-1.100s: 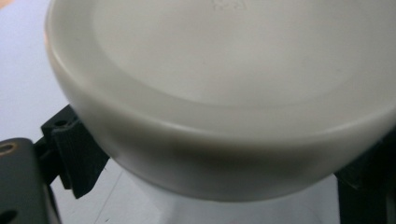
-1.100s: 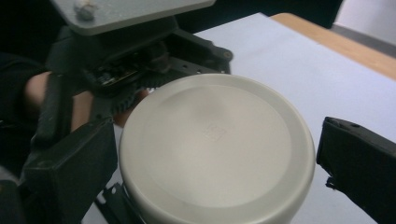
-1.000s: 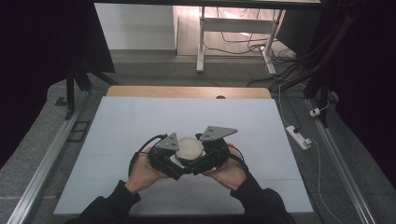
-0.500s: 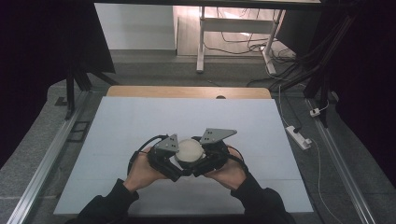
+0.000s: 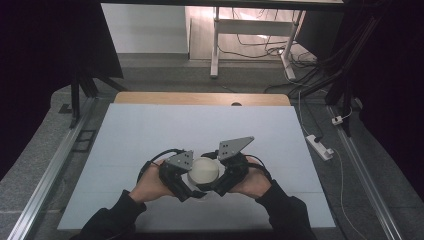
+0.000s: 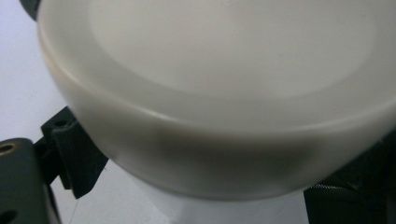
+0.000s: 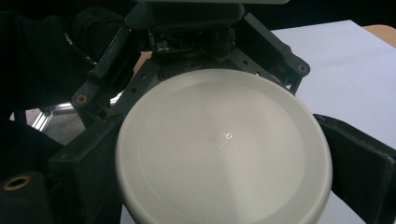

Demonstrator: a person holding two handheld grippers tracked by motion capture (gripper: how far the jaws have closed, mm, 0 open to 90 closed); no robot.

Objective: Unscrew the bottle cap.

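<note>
- The round white lid (image 5: 204,170) is gripped from both sides by left gripper (image 5: 184,179) and right gripper (image 5: 220,181).
- A pale tabletop (image 5: 150,130) is seen; cables (image 5: 260,37) are strewn over the floor behind.

Your high view was dim with glare top centre; the left gripper view was blurred close-up

Desk (image 5: 150,135): pale grey top, with a wooden strip (image 5: 200,98) along its far edge.
Floor: grey carpet around the desk.
Power strip (image 5: 318,146): white, lying on the floor just right of the desk.
Rail (image 5: 50,175): metal, running along the floor left of the desk.
Second table (image 5: 250,25): white legs, beyond the desk, with cables (image 5: 265,37) under it.
</note>
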